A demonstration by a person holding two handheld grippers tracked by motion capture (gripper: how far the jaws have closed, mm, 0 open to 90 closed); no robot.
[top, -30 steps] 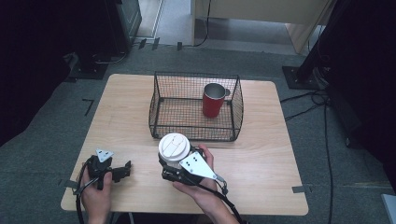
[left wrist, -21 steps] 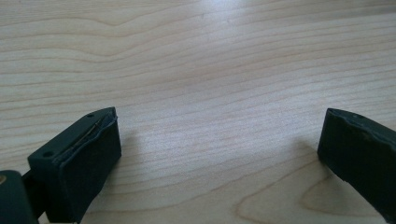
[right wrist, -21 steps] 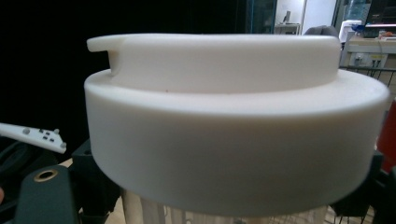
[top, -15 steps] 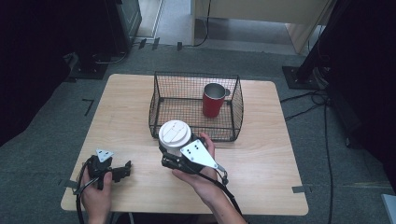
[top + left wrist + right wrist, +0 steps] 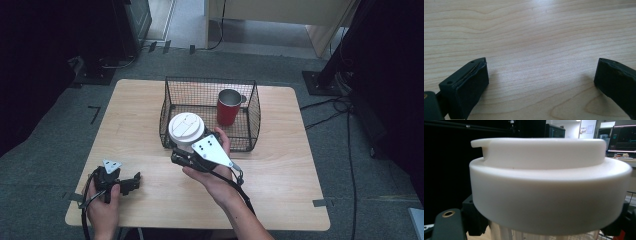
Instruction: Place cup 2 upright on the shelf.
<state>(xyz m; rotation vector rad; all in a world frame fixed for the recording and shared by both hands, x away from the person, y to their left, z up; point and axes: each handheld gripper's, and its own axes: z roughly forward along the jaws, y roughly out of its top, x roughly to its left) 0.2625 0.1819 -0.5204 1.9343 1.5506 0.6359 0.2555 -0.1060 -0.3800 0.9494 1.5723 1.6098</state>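
Note:
A cup with a white lid (image 5: 186,128) hangs above the table by the front left corner of the black wire basket (image 5: 210,81). My right gripper (image 5: 181,152) is shut on the cup below its lid. In the right gripper view the lid (image 5: 549,185) sits close up, with the black jaws on both sides of the clear cup body beneath it. A red mug (image 5: 228,107) stands upright inside the basket on its right side. My left gripper (image 5: 131,182) rests near the table's front left corner. Its jaws stand open over bare wood, with nothing between the fingertips (image 5: 469,85).
The wooden table (image 5: 280,165) has free room to the right of and in front of the basket. Dark stands and cables lie on the floor around the table.
My right gripper has lifted the lidded cup and carried it a little farther up the picture, toward the basket's front left corner. The left gripper has stayed put.

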